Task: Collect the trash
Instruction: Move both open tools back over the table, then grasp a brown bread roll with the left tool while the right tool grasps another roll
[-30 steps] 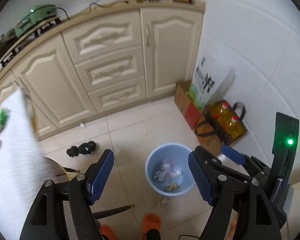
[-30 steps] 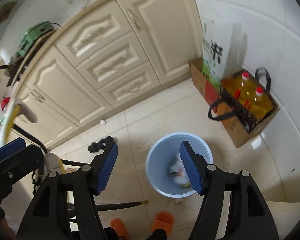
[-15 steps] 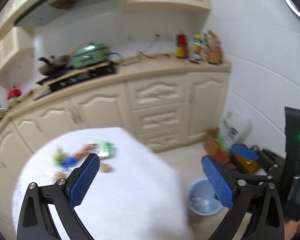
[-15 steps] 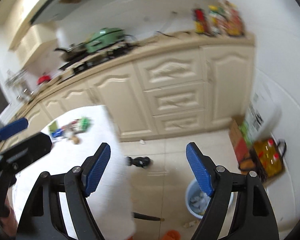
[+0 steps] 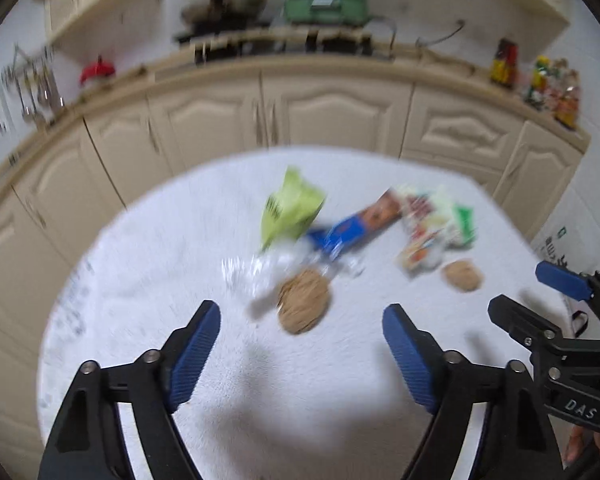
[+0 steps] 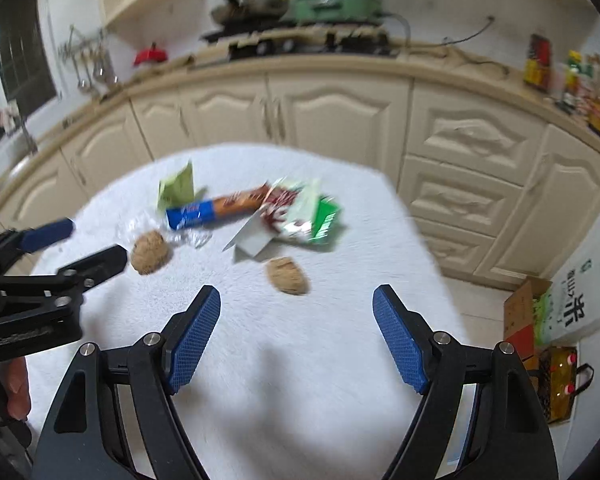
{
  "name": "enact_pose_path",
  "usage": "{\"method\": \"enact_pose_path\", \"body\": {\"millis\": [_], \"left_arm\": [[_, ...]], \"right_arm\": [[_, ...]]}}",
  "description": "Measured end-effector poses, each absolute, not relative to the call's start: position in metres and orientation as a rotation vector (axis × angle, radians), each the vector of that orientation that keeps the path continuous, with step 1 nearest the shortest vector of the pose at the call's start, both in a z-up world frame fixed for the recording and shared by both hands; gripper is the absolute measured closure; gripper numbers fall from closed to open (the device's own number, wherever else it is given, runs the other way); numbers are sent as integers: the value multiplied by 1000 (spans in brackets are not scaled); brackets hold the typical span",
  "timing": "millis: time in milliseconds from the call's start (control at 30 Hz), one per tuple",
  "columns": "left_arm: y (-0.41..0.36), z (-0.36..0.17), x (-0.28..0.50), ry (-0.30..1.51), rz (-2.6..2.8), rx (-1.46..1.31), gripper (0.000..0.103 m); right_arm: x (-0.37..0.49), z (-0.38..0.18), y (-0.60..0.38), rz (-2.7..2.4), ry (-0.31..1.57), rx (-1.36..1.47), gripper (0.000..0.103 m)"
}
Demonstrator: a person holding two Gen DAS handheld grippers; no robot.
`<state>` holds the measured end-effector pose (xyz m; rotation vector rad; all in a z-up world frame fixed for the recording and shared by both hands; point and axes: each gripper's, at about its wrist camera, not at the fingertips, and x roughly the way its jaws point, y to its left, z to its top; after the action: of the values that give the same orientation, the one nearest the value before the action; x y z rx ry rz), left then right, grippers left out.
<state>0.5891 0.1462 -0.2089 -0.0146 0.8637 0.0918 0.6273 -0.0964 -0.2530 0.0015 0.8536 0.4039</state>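
Observation:
Trash lies on a white round table [image 5: 180, 248] [image 6: 340, 264]: a light green wrapper [image 5: 290, 206] [image 6: 177, 190], a blue and orange wrapper [image 5: 356, 230] [image 6: 216, 208], a red, white and green packet [image 5: 436, 224] [image 6: 304, 216], clear plastic [image 5: 252, 272] and two brown crumpled lumps [image 5: 303, 306] [image 5: 462, 276] [image 6: 150, 256] [image 6: 287, 275]. My left gripper [image 5: 300, 356] is open and empty, just short of the nearer lump. My right gripper [image 6: 296, 336] is open and empty, short of the right lump. The views are blurred.
Cream kitchen cabinets [image 6: 340, 112] run behind the table, with a green appliance [image 6: 336, 2] and bottles [image 6: 572, 76] on the counter. A cardboard box, a rice bag [image 6: 572, 312] and a bag with oil bottles [image 6: 556, 384] stand on the floor at right.
Both grippers have swung up from the blue bin on the floor and over to the table. The trash on the table now lies right in front of them. Both stay open.

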Motion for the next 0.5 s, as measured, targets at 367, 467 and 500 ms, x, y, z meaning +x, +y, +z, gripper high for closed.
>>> {"method": "enact_pose_path", "body": {"millis": [367, 467, 500], "left_arm": [[189, -232, 603, 913, 93, -74, 45], [185, -231, 612, 906, 74, -55, 59], [181, -233, 617, 906, 62, -45, 68]], "right_arm": [[661, -282, -78, 398, 908, -31, 29], [664, -286, -76, 404, 912, -41, 46], [664, -287, -76, 406, 913, -46, 49]]}}
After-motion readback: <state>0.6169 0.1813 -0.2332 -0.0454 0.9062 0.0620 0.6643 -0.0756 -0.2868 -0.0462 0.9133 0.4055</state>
